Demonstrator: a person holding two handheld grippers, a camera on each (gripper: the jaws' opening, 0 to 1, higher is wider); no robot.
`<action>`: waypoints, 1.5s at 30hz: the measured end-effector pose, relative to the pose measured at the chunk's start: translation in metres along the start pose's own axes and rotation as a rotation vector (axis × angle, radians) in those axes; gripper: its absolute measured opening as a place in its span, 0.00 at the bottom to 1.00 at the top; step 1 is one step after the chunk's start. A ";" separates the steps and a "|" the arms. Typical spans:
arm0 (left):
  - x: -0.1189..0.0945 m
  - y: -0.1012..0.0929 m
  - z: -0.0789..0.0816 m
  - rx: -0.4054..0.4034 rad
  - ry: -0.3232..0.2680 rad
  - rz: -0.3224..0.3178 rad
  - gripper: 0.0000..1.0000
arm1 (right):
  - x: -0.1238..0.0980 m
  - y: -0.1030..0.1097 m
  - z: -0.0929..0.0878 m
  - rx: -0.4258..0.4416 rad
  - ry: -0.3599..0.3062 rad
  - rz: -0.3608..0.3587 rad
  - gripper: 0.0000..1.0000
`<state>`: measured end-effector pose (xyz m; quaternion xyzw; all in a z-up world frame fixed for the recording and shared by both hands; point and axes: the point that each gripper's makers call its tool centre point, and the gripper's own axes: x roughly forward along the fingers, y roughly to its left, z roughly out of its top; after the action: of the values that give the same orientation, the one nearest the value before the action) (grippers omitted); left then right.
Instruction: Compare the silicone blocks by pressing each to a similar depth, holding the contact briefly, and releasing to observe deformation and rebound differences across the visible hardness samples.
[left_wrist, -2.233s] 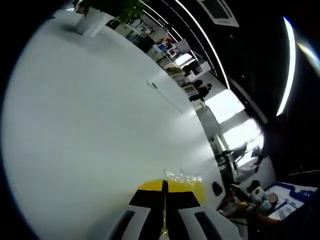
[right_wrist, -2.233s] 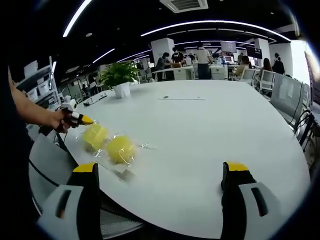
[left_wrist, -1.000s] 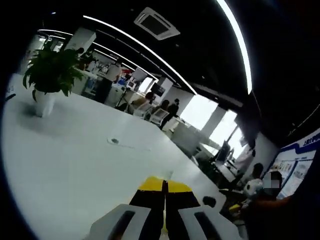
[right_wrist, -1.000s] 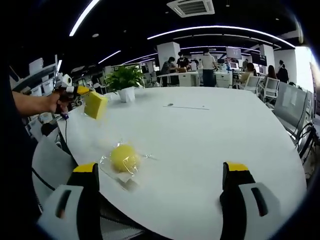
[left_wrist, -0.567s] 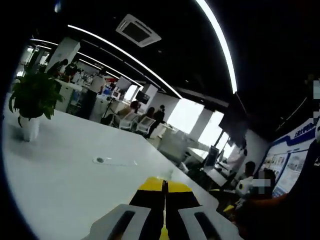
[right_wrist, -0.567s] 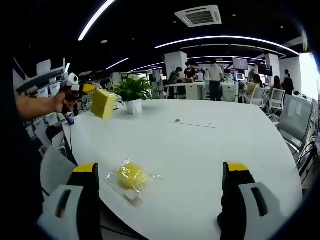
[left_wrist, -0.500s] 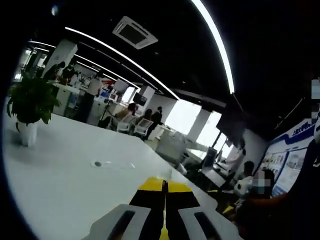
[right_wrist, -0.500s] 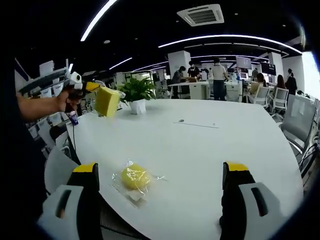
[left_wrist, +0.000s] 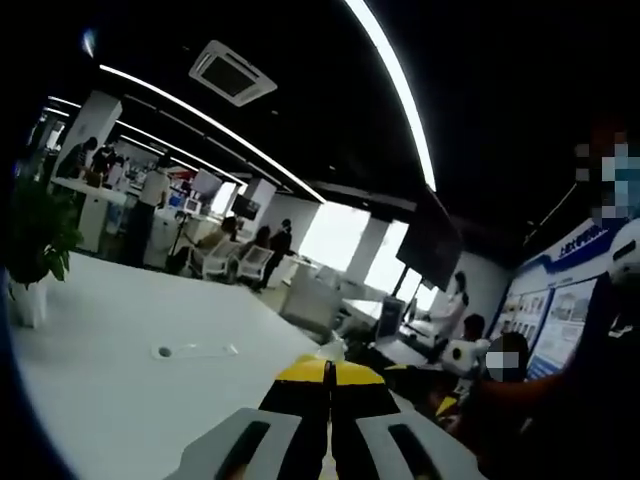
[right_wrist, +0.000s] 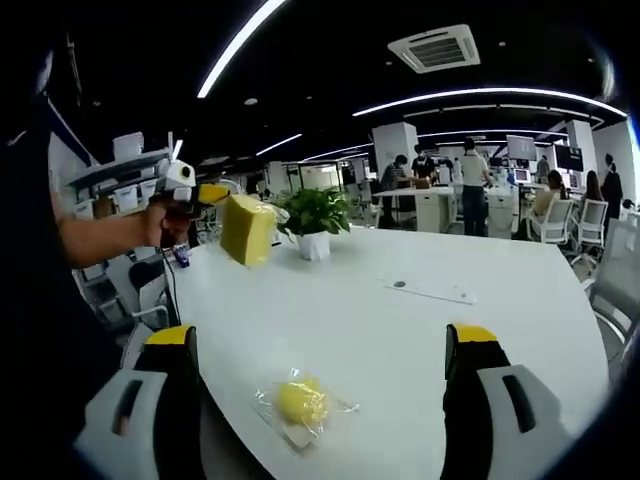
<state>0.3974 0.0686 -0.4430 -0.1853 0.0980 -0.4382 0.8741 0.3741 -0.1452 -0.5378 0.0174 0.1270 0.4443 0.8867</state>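
Note:
In the right gripper view, my left gripper (right_wrist: 200, 194) is held up at the left, above the white table (right_wrist: 440, 340), shut on a yellow silicone block (right_wrist: 247, 229) in a clear bag. The block hangs in the air, tilted. A second yellow block (right_wrist: 303, 402), rounder and also in a clear bag, lies on the table near the front edge. My right gripper (right_wrist: 320, 342) stands open above the table, with that lying block low between its jaws and untouched. In the left gripper view, my left gripper (left_wrist: 328, 378) has its yellow-tipped jaws pressed together.
A potted plant (right_wrist: 315, 222) stands on the table behind the lifted block, and the left gripper view has the plant (left_wrist: 32, 250) at its left edge. A flat cable cover (right_wrist: 432, 291) lies mid-table. The person's forearm (right_wrist: 100, 240) reaches in from the left. People, desks and chairs fill the back.
The left gripper has lifted one bagged block off the table and carried it up and toward the middle. The other block stays where it lay. Both cameras have tilted upward.

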 end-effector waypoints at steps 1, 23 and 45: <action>0.001 -0.003 0.001 0.001 -0.001 -0.006 0.00 | 0.002 0.002 0.003 0.000 -0.005 0.009 0.96; 0.008 -0.087 0.007 -0.063 -0.043 -0.236 0.00 | 0.051 0.065 0.050 0.014 -0.112 0.294 0.88; 0.008 -0.129 0.010 -0.112 -0.066 -0.359 0.00 | 0.041 0.128 0.077 0.063 -0.179 0.544 0.49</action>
<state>0.3115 -0.0060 -0.3808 -0.2625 0.0589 -0.5747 0.7729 0.3160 -0.0288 -0.4537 0.1177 0.0525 0.6582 0.7417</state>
